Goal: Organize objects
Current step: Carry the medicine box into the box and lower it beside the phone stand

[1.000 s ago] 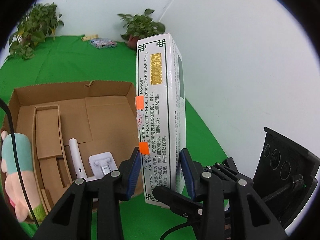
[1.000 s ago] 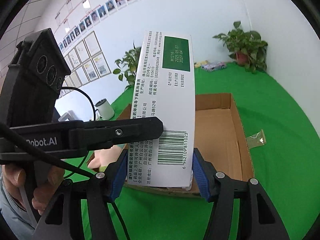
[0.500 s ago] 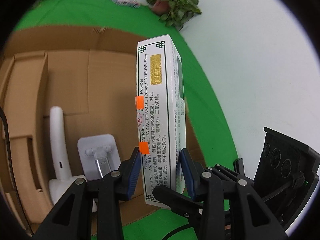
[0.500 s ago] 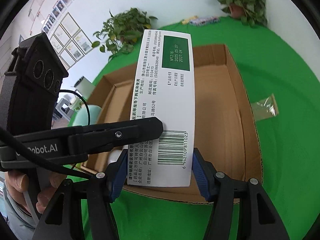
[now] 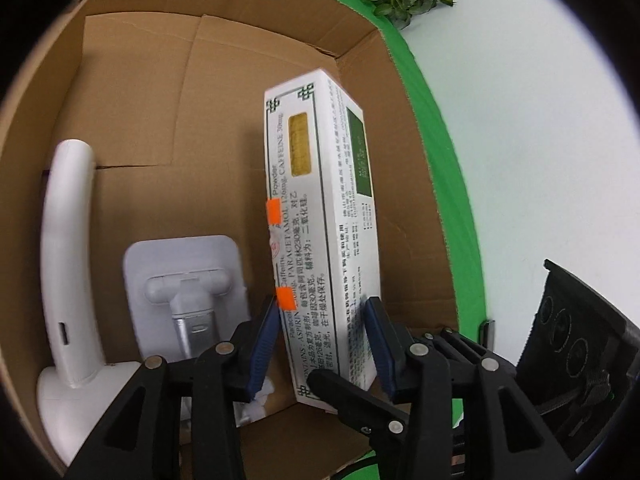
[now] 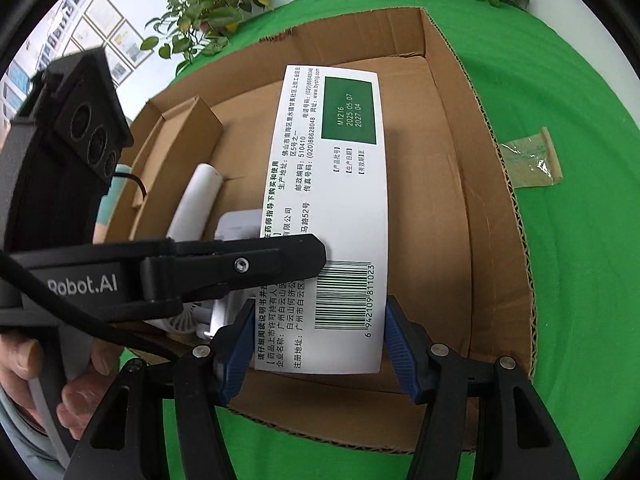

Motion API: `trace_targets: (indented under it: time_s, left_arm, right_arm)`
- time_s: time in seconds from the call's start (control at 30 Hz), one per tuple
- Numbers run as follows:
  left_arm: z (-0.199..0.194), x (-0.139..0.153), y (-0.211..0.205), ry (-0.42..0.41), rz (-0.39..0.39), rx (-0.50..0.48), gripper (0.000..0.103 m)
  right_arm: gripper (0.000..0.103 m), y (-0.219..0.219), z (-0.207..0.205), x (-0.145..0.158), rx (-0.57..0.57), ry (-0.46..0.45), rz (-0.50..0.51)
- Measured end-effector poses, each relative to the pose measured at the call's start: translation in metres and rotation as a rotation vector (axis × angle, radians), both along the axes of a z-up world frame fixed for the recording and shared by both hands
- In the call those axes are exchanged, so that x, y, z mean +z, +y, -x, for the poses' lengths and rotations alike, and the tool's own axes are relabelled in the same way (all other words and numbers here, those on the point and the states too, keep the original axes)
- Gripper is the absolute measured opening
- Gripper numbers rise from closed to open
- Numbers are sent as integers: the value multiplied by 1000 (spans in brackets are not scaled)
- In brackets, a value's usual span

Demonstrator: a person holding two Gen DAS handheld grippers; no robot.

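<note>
Both grippers, left [image 5: 322, 344] and right [image 6: 318, 344], clamp the medicine box [image 6: 326, 216] above the cardboard box [image 6: 496, 216], so I'd lower it level onto bare floor, clear of the white fan [image 5: 66, 264] and stand [image 5: 182, 280].

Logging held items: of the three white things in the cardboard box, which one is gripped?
The printed medicine box, clamped by both the left gripper and right gripper. The curved white handle and flat holder lie untouched beside it.
</note>
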State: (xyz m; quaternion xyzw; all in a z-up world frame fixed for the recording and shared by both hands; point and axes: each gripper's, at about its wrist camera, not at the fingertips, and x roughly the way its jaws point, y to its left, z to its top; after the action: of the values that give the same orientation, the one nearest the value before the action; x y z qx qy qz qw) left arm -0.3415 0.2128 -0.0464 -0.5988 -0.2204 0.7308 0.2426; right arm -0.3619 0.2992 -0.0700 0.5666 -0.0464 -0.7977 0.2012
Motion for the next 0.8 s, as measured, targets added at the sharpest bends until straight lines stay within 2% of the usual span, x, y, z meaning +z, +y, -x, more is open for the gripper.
trace_targets:
  time_s: [0.1,0.27,0.4,0.43,0.63,0.67,0.73,0.77,0.8]
  left_arm:
    - [-5,14,-7,37,112,29,42]
    - [-27,48,-32,140,218,81,42]
    - [-54,76,-56,241,264,124,42]
    - [-46,74,-72,259,271,132,42]
    - [-67,94,-102,354,353,182,42]
    - [-63,95,-108,376,372,190,42]
    - [-64,91,-121,422,413,210,43]
    - [-70,92,-127,445,430,223,45]
    - [-77,95,-133,468,448,235,52]
  right_arm:
    - [57,-7,-1,-1,-4,1,-48]
    - [58,-15,-1,0,-20,3,-89]
    - [59,-24,-4,1,-19,-3,-129]
    - [59,-27,-6,1,-14,-7,-136]
    - [63,-42,-13,2,1,-12,-206]
    - [64,-43,-14,5,-3,-4,-215]
    - [73,-43,-19,12,-14,27,-234]
    - [78,-44,-23,16,-20,48,-245]
    - [81,-45,-25,19,-44,67,-261]
